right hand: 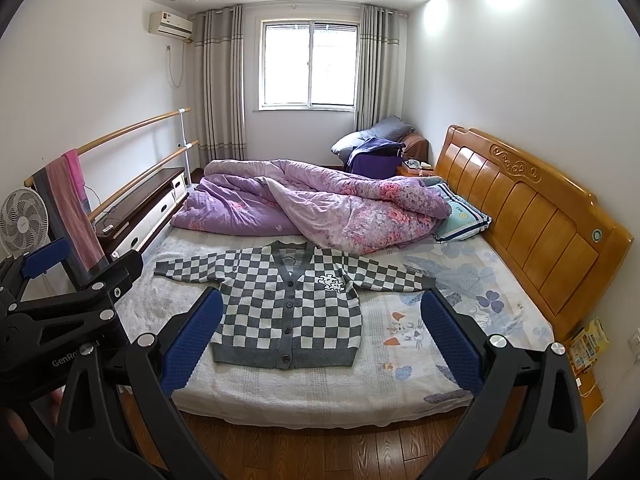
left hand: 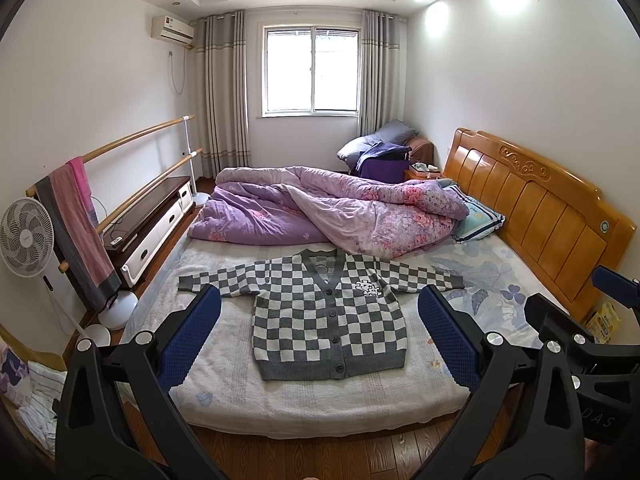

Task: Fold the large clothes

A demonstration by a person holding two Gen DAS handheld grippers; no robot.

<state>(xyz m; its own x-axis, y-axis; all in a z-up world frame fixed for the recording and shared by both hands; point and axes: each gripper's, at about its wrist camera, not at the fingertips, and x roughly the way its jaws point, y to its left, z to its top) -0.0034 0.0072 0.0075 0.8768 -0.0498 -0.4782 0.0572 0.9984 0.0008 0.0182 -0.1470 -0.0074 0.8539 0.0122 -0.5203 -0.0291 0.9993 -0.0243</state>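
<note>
Grey-and-white checked cardigan (left hand: 330, 320) flat on bed (left hand: 320, 404), beyond both released claws, left claw (left hand: 320, 300), right claw (right hand: 322, 300)

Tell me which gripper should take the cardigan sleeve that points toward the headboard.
Right. The right gripper is on the headboard side, its open jaws nearer that sleeve; the left gripper faces the cardigan body.

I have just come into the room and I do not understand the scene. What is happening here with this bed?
A person holds two tongs, both open and held above the floor before the bed. A grey and white checkered cardigan lies flat on the bed, buttoned, sleeves spread out. Neither the left tongs nor the right tongs touch it, so folding has not begun. A crumpled purple quilt lies behind it.
</note>
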